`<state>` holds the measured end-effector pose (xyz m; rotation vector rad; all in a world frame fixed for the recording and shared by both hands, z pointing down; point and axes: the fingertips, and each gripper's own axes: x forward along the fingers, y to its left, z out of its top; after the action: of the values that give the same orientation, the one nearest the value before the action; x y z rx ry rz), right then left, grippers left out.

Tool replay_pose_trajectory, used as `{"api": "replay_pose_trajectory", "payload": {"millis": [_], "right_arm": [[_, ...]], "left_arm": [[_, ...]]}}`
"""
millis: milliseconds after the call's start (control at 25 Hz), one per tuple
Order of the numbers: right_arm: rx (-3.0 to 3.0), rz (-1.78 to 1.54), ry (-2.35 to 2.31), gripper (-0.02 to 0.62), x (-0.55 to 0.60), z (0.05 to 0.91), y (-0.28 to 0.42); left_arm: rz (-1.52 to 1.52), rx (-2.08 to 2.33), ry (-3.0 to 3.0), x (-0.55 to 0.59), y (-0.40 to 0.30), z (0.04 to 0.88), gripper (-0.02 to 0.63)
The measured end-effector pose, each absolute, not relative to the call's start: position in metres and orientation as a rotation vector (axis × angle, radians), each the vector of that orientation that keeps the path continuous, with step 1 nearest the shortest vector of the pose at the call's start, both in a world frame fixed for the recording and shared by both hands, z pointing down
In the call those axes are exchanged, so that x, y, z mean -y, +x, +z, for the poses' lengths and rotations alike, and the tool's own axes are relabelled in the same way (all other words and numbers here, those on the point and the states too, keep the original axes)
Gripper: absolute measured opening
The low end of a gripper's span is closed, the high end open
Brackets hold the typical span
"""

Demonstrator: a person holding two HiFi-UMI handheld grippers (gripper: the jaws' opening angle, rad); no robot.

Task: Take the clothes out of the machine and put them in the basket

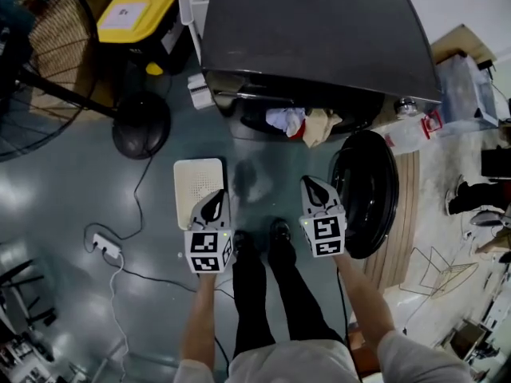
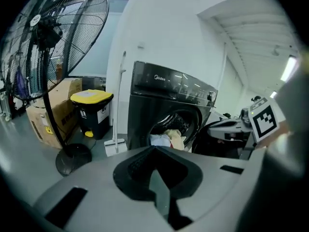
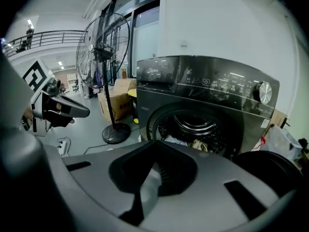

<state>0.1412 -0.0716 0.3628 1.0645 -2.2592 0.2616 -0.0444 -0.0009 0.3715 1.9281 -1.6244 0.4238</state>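
The left claw [image 1: 212, 206] and right claw [image 1: 316, 191], each pressed together and empty, face the open washing machine [image 1: 311, 46], with clothes [image 1: 302, 123] heaped in its drum mouth.

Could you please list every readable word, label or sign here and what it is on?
"Midea": on the washing machine's control panel, small and faint.
Lid label on the yellow-lidded bin: too blurred to read.
Front label on that bin: too small to read.
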Motion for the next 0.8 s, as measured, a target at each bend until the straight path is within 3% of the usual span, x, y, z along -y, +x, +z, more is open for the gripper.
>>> {"api": "replay_pose_trajectory", "payload": {"millis": [360, 800], "right_arm": [[2.254, 0.243, 1.024, 0.025, 0.066, 0.419, 0.139], [2.189, -0.034, 0.887, 0.025, 0.087, 0.474, 0.14]], "left_arm": [[0.405, 1.629, 1.908, -0.007, -0.038, 0.427, 0.018], [0.407, 1.605, 1.899, -0.005, -0.028, 0.484, 0.018]]}}
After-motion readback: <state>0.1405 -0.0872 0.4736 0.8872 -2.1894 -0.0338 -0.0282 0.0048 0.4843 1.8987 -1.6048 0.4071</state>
